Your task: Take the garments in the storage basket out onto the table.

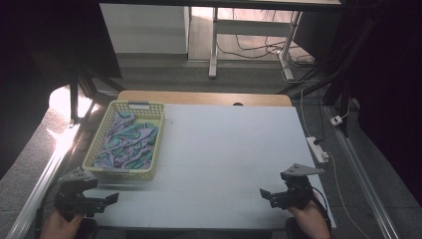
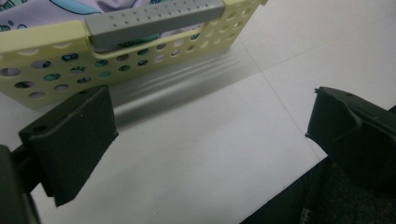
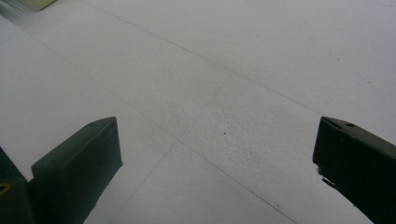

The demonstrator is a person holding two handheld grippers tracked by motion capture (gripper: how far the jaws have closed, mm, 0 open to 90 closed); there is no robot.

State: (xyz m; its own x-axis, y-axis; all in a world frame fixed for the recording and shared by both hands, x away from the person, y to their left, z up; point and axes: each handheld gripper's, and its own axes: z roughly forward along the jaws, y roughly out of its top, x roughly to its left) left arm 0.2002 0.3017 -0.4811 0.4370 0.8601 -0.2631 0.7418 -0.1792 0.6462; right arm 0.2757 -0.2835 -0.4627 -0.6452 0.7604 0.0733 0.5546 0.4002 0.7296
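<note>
One white rectangular tabletop (image 1: pixel 229 159) fills the middle of the high view, with a strip of wooden edge along its far side. One pale yellow perforated plastic basket (image 1: pixel 149 172) sits at the left of the frame, on the tabletop's left part. It has a grey handle bar, seen at the top of the left gripper view. One patterned cloth, purple with teal and dark swirls (image 1: pixel 128 142), lies crumpled inside the basket and covers its floor.

Two grippers, both low in the high view. Left gripper (image 1: pixel 113 198) at lower left, held by one hand (image 1: pixel 62 223) at the bottom edge, just in front of the basket's near wall and not touching it. Its jaws are spread wide with nothing between them. In the left gripper view the basket wall (image 2: pixel 51 70) is close above the jaws.

Right gripper (image 1: pixel 264 194) at lower right, held by the other hand (image 1: pixel 311 219), jaws pointing left over bare tabletop, well apart from the basket. Jaws wide apart, holding nothing.
</note>
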